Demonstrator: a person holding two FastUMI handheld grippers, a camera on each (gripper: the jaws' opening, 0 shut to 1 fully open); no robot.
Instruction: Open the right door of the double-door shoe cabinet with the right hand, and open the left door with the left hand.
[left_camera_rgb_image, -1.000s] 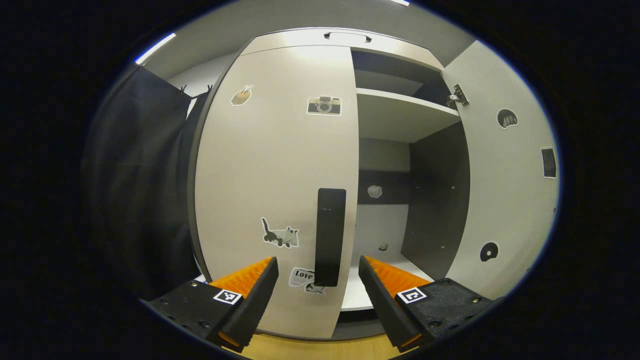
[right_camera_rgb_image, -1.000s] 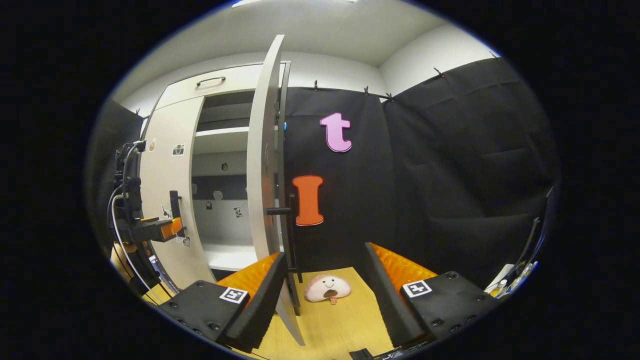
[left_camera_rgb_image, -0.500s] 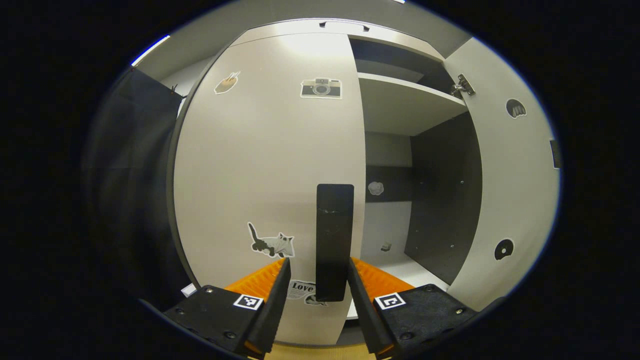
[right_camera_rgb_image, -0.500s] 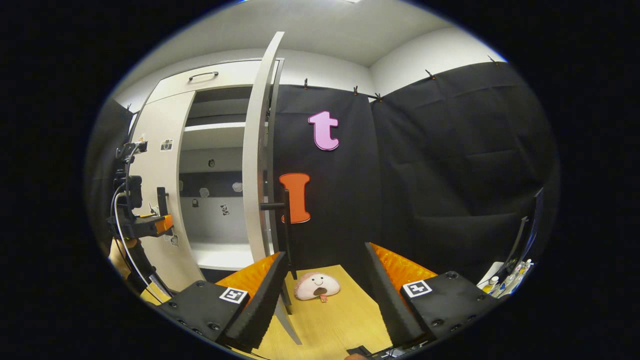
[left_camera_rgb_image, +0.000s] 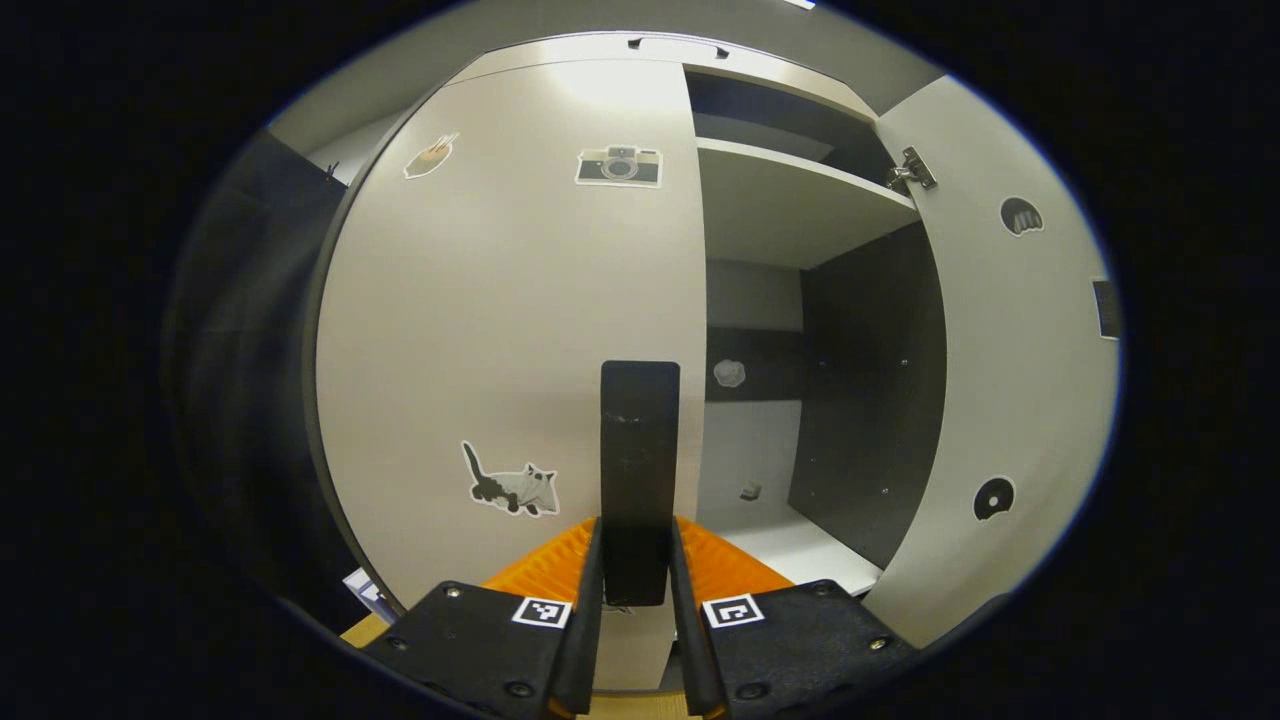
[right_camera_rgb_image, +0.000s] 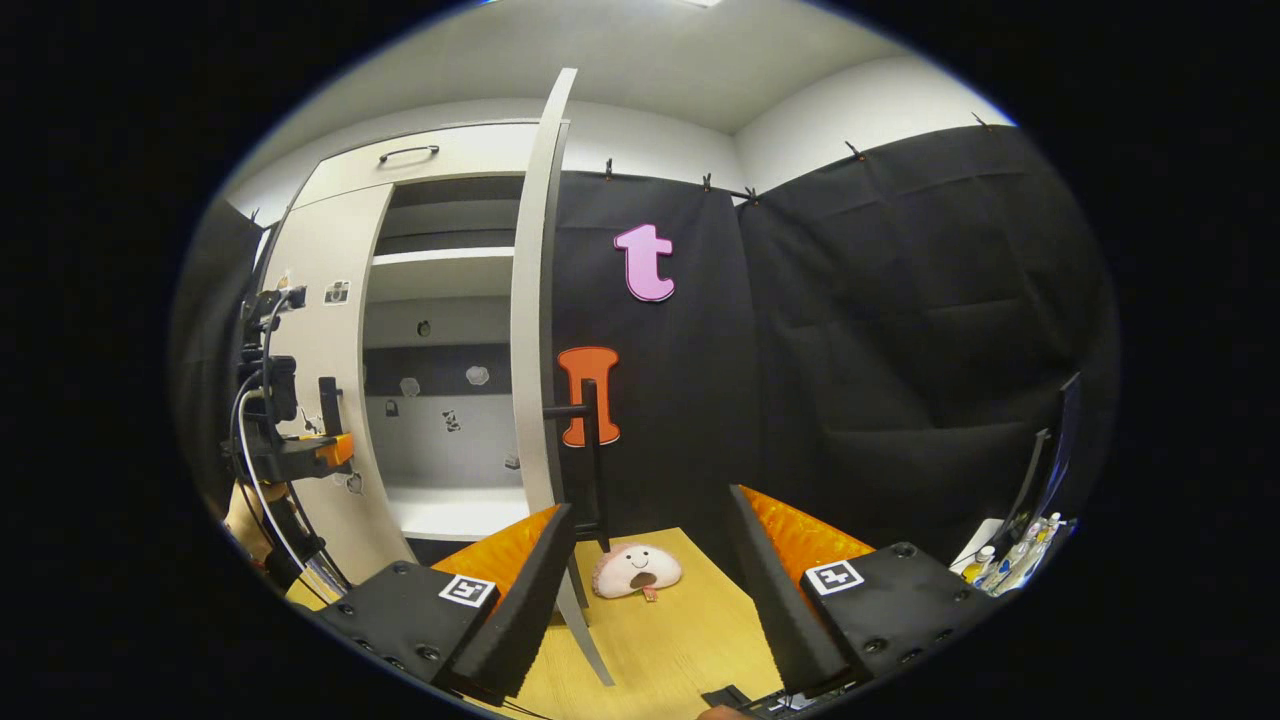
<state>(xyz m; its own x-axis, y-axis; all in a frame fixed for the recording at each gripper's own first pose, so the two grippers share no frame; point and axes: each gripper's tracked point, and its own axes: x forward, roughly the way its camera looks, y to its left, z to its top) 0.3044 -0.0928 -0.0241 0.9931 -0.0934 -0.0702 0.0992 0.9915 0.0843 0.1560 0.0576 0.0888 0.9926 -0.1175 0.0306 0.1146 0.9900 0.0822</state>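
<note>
While the left gripper view is looking straight at the shoe cabinet (left_camera_rgb_image: 640, 60), the left gripper (left_camera_rgb_image: 636, 570) is closing its fingers (left_camera_rgb_image: 585, 610) narrowly on the lower end of the left door's dark vertical handle (left_camera_rgb_image: 640, 470), both pressing its sides. No readable writing is showing on the left door (left_camera_rgb_image: 500, 320), whose stickers are pictures: a camera sticker (left_camera_rgb_image: 619, 166) up high and a cat sticker (left_camera_rgb_image: 508, 486) beside the handle. The right door (left_camera_rgb_image: 1000, 350) is standing swung wide, baring a shelf (left_camera_rgb_image: 790, 205).

Moving to the right gripper view, the right gripper (right_camera_rgb_image: 650, 560) is holding its fingers (right_camera_rgb_image: 530, 590) wide apart with nothing between them, just short of the right door's edge (right_camera_rgb_image: 540, 330) and its handle (right_camera_rgb_image: 594, 450). Open wooden floor (right_camera_rgb_image: 680, 640) is lying ahead, with a plush toy (right_camera_rgb_image: 636, 570) near the door's foot. The left gripper (right_camera_rgb_image: 300, 455) is sitting against the left door (right_camera_rgb_image: 325, 380).
</note>
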